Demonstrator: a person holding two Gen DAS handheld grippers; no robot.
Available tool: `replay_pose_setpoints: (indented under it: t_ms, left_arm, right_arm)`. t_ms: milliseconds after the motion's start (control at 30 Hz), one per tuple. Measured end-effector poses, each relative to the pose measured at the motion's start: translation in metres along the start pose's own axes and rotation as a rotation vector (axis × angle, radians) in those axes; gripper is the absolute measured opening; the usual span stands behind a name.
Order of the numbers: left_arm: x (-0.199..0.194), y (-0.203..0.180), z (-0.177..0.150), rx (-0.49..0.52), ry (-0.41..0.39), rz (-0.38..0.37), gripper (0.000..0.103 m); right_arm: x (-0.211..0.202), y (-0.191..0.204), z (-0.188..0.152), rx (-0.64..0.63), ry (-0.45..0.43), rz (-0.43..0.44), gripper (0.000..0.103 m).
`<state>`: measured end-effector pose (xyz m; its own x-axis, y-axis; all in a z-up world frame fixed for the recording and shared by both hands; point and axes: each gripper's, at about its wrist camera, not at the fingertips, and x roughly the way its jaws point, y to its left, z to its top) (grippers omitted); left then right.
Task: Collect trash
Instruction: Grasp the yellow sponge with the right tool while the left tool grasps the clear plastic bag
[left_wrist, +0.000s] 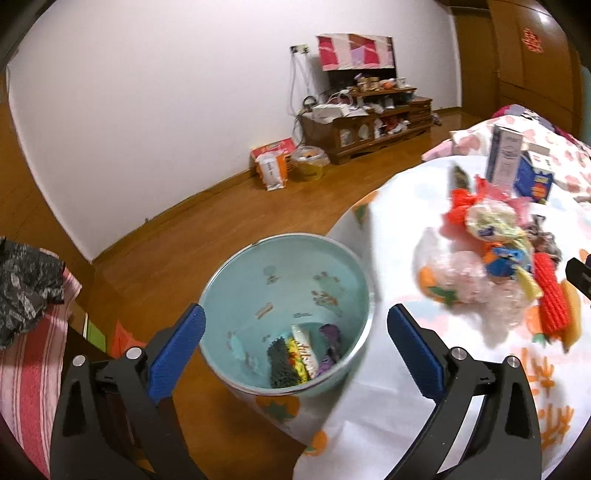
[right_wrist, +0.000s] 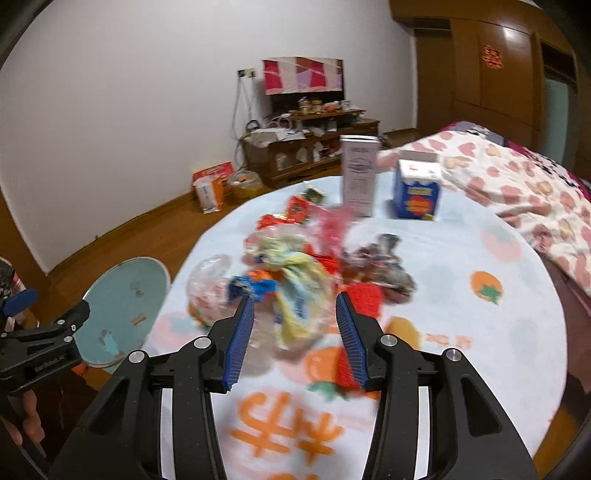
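A teal round bin (left_wrist: 258, 280) stands on the floor by the table edge, with a few wrappers (left_wrist: 303, 356) at its bottom; it also shows in the right wrist view (right_wrist: 122, 295). My left gripper (left_wrist: 295, 350) is open and empty above the bin. A pile of trash (right_wrist: 291, 269), with clear plastic, yellow and red wrappers, lies on the round table (right_wrist: 480, 314); it also shows in the left wrist view (left_wrist: 491, 254). My right gripper (right_wrist: 295, 314) is open just in front of the pile, its fingers either side of a yellow wrapper (right_wrist: 299, 295), not closed on it.
A white carton (right_wrist: 358, 177) and a blue carton (right_wrist: 417, 192) stand at the table's far side. A bed with a heart-patterned blanket (right_wrist: 517, 192) is on the right. A cluttered wooden cabinet (right_wrist: 310, 147) and bags (right_wrist: 210, 188) stand by the far wall.
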<state>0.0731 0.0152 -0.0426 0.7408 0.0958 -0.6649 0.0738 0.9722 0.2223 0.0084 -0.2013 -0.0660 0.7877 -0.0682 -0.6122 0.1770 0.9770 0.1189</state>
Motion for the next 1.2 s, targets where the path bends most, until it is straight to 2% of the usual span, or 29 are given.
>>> replay_pose_setpoints:
  t_ms: [333, 567, 733, 900, 1000, 1133, 1200]
  left_arm:
    - [-0.013, -0.039, -0.003, 0.052, -0.003, -0.083, 0.097]
    - [-0.001, -0.058, -0.022, 0.05, 0.075, -0.19, 0.097]
    - [0.009, -0.062, -0.028, 0.034, 0.096, -0.198, 0.097]
    - [0.013, -0.055, -0.023, 0.006, 0.077, -0.182, 0.096]
    - [0.014, -0.052, -0.018, -0.004, 0.064, -0.181, 0.096]
    - [0.021, -0.055, -0.009, -0.009, 0.051, -0.184, 0.095]
    - [0.026, -0.058, -0.005, -0.01, 0.044, -0.182, 0.094]
  right_arm:
    - [-0.019, -0.063, -0.012, 0.075, -0.012, -0.116, 0.046]
    - [-0.013, -0.105, -0.032, 0.132, 0.038, -0.203, 0.046]
    - [0.002, -0.104, -0.035, 0.15, 0.084, -0.169, 0.046]
    - [0.019, -0.091, -0.036, 0.143, 0.125, -0.114, 0.046]
    - [0.03, -0.081, -0.038, 0.114, 0.162, -0.09, 0.036]
    - [0.048, -0.079, -0.043, 0.105, 0.235, -0.086, 0.034]
    - [0.051, -0.08, -0.045, 0.11, 0.244, -0.07, 0.028]
